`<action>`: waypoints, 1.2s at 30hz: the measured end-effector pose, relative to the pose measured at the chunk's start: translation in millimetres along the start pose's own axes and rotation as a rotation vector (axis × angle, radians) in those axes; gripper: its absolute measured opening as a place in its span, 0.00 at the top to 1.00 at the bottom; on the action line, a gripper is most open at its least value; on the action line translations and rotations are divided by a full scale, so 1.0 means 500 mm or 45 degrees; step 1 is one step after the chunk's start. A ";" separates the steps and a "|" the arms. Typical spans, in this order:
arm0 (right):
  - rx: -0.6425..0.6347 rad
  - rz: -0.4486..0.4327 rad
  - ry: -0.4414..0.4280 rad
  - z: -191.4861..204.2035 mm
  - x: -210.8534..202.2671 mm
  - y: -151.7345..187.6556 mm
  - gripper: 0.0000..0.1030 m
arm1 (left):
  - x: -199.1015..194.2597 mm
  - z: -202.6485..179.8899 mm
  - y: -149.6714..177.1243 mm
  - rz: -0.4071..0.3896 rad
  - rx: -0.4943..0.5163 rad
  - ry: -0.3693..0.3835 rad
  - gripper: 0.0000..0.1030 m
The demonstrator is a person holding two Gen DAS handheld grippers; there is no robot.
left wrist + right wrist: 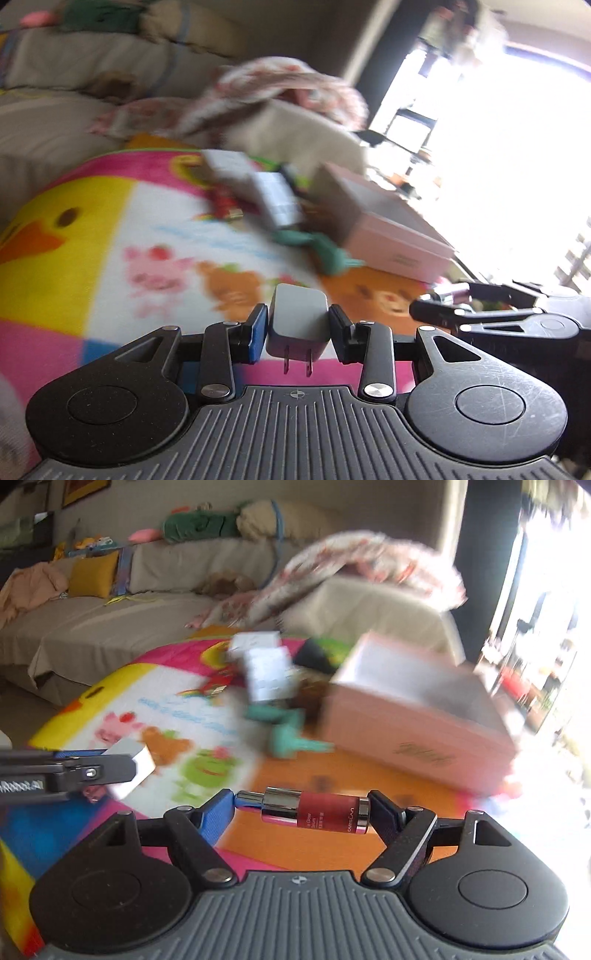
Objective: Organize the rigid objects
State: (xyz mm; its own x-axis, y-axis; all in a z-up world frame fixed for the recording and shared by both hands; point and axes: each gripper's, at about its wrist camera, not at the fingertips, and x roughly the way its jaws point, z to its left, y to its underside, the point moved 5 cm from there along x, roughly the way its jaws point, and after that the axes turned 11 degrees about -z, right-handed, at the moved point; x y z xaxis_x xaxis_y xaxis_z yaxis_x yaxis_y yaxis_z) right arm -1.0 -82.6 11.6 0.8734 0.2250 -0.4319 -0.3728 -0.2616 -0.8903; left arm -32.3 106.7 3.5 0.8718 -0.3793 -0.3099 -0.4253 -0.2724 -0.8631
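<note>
The left gripper (pixel 297 328) pinched a grey plug adapter (pixel 297 321) between its jaws, prongs pointing toward the camera, above the cartoon-print blanket (pixel 110 229). The right gripper (pixel 302 810) clamped a red cosmetic tube (pixel 317 810) end to end. Farther off, the open pink box (pixel 417 716) sat right of blurred items, perhaps small cartons.

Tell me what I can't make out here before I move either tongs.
- Pink box interior: right wrist view, motion-blurred and behind its near wall.
- White boxes and teal item: left wrist view, blurred, labels unreadable.
- Right edge of both views: washed out by window glare.
</note>
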 end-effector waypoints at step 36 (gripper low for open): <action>0.266 -0.212 0.051 -0.155 0.026 0.061 0.00 | 0.188 0.121 -0.130 -0.069 0.047 -0.416 0.60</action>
State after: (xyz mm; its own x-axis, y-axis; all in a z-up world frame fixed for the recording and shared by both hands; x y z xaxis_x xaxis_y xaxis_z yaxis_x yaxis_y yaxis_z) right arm 23.4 -160.5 -9.9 0.9383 0.2104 -0.2745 -0.2758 -0.0238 -0.9609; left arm 91.9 142.2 6.5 0.9272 -0.0602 -0.3697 -0.3726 -0.2499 -0.8937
